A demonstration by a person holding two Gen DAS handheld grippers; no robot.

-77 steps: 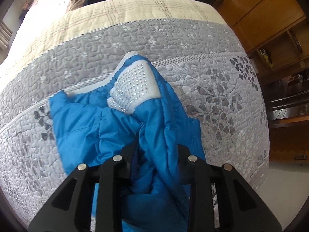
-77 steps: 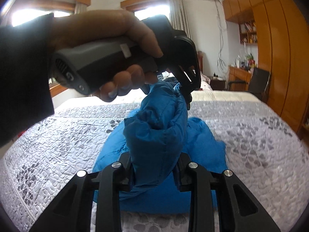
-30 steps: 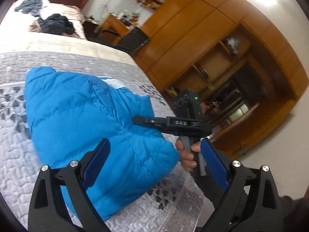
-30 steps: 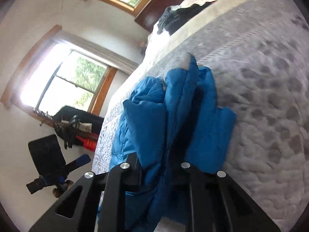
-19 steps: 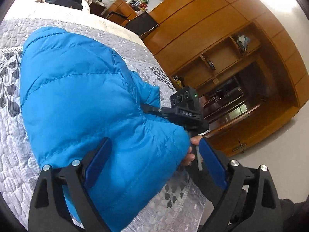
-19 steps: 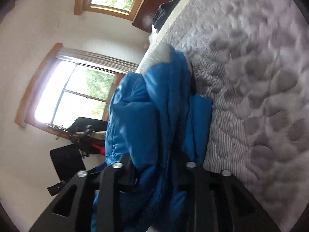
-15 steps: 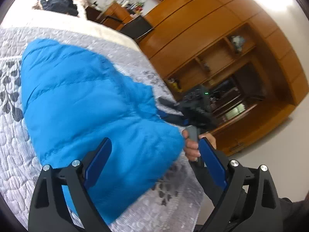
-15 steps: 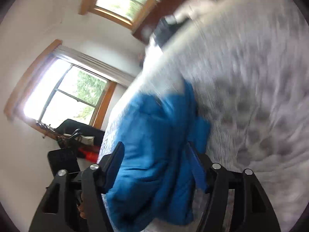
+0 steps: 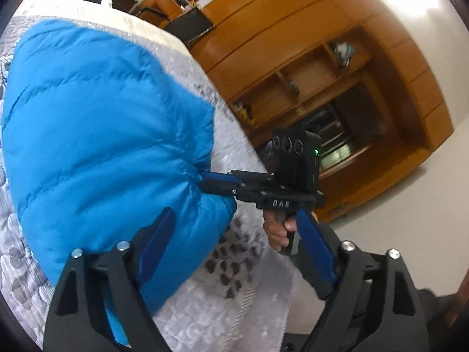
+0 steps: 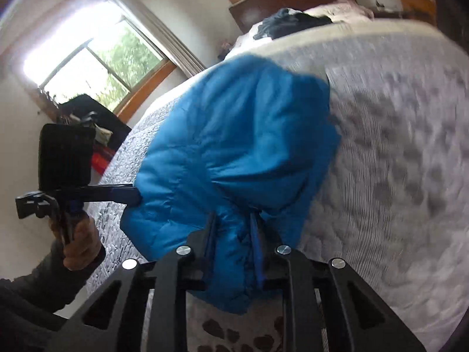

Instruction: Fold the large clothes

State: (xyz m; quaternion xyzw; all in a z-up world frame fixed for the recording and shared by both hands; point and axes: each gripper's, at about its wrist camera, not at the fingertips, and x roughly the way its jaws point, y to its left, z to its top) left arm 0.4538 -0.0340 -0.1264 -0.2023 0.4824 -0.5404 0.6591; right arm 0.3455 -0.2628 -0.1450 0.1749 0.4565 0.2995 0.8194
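Blue padded jacket (image 10: 234, 146) lay bundled on bed (image 10: 395, 176), fold unfinished; my right gripper (image 10: 233, 234) pinched its six-o'clock hem, left gripper (image 9: 231, 234) gaped, empty.

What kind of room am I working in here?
Most likely a bedroom in a home. The blue puffer jacket lies on a quilted bed, more dark clothes are piled near the headboard, and wooden wall cabinets stand beside a curtained window.
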